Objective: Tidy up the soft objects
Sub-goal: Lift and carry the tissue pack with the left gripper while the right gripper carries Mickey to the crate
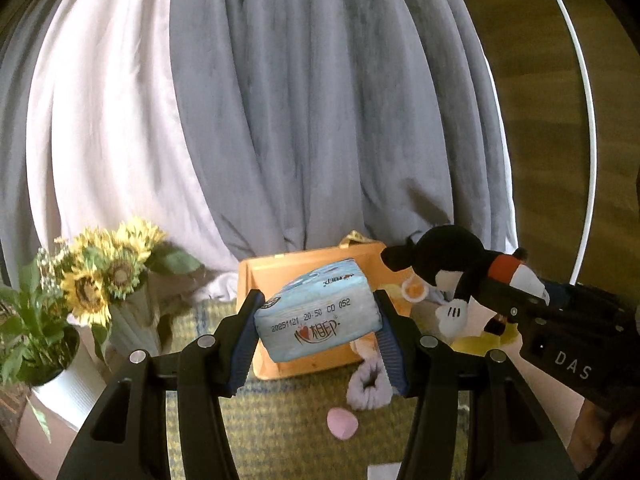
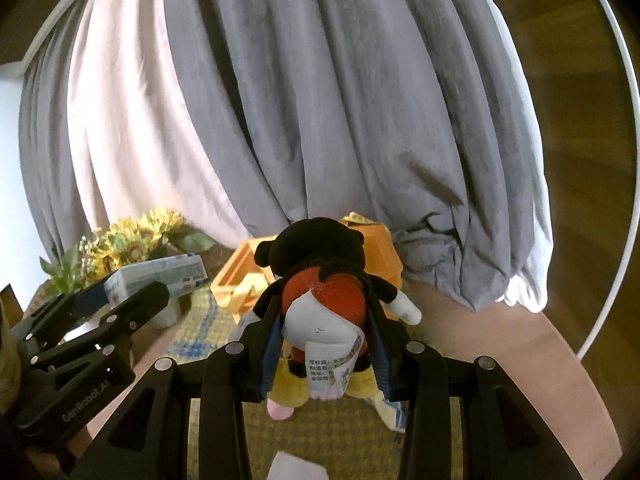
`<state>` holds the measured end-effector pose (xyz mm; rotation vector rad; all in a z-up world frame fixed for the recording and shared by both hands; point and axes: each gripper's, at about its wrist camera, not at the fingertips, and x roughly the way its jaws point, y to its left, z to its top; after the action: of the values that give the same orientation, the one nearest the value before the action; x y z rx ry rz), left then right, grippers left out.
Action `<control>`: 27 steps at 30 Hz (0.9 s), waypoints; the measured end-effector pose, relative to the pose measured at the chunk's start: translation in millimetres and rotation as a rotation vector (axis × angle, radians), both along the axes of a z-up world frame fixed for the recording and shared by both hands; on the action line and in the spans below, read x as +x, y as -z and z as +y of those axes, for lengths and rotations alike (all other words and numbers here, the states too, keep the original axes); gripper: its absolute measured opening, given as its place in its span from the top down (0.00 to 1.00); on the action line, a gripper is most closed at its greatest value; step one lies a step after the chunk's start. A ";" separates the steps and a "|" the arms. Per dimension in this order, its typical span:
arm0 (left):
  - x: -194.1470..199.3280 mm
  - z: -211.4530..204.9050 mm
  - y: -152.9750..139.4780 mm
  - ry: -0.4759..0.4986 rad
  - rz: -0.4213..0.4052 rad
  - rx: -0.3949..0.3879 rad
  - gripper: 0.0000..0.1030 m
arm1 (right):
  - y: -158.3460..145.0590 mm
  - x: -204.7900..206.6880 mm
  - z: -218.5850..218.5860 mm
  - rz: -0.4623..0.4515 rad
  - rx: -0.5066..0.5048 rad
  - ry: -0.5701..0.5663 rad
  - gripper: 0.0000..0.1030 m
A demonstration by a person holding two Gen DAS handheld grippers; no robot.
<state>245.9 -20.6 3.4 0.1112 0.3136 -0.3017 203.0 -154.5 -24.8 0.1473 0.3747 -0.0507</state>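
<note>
Nearest, the left gripper point(image 1: 318, 320) pinches a blue tissue pack point(image 1: 316, 314) and the right gripper point(image 2: 322, 344) pinches a mouse plush point(image 2: 320, 280), both above the surface's yellow woven mat point(image 1: 280, 420). On it lie a pink puff point(image 1: 342, 423) and lilac scrunchie point(image 1: 368, 386); farther, an orange tray point(image 1: 280, 268), sunflowers point(image 1: 104, 276) left, grey curtains point(image 1: 320, 100) behind.

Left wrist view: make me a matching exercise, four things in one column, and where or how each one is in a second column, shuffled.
Things:
1. pale blue soft tissue pack
2. black plush mouse toy
3. lilac fluffy scrunchie
4. small pink soft pad

States:
A. lying on the woven mat, nearest the camera
B. clamped in the right gripper
C. on the mat beside the orange wooden box
D. clamped in the left gripper

Pairs: 1-D, 2-B, 3-C, 4-A
</note>
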 end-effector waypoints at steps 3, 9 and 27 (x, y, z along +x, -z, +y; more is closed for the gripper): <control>4.6 -3.5 -4.6 -0.007 -0.024 0.004 0.48 | -3.9 5.6 -4.6 -0.015 0.005 -0.005 0.62; 19.7 -7.6 -11.7 -0.016 -0.052 0.007 0.48 | -13.4 20.5 -12.8 -0.067 0.010 -0.003 0.62; 92.9 -17.4 -13.0 -0.049 -0.072 0.018 0.48 | -20.0 99.8 -24.4 -0.081 0.017 -0.043 0.62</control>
<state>338.8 -37.9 16.5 0.1312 0.2471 -0.2458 302.9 -178.8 -4.8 0.1574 0.2971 0.0007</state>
